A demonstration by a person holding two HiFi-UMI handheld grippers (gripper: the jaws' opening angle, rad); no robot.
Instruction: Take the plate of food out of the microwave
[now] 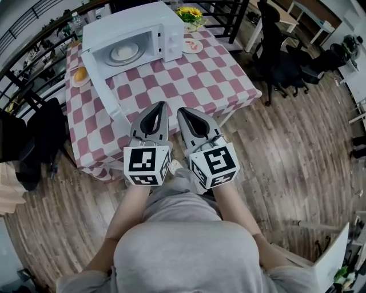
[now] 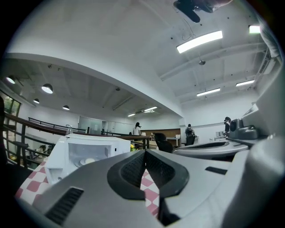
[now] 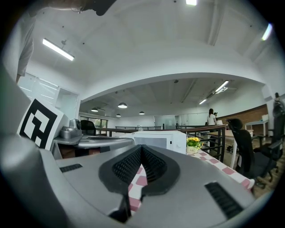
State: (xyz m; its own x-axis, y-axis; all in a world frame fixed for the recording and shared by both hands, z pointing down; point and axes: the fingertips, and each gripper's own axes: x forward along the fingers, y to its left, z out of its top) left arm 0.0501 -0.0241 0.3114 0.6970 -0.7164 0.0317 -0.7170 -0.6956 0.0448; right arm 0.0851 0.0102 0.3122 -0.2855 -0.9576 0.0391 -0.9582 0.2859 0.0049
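A white microwave (image 1: 131, 37) stands at the far end of the checked table (image 1: 189, 80), its door (image 1: 100, 80) swung open to the left. Inside it rests a white plate (image 1: 123, 53) with pale food. My left gripper (image 1: 159, 109) and right gripper (image 1: 184, 112) hover side by side over the table's near edge, both shut and empty, well short of the microwave. The left gripper view shows the open microwave (image 2: 84, 153) and the plate (image 2: 87, 161) beyond my shut left gripper (image 2: 145, 153). In the right gripper view the microwave (image 3: 160, 139) sits past my shut right gripper (image 3: 141, 149).
A small plate with orange food (image 1: 80, 75) lies left of the door. Another plate (image 1: 193, 46) and a pot of yellow flowers (image 1: 190, 14) sit right of the microwave. Black office chairs (image 1: 280, 51) stand to the right, and a dark chair (image 1: 34, 143) to the left.
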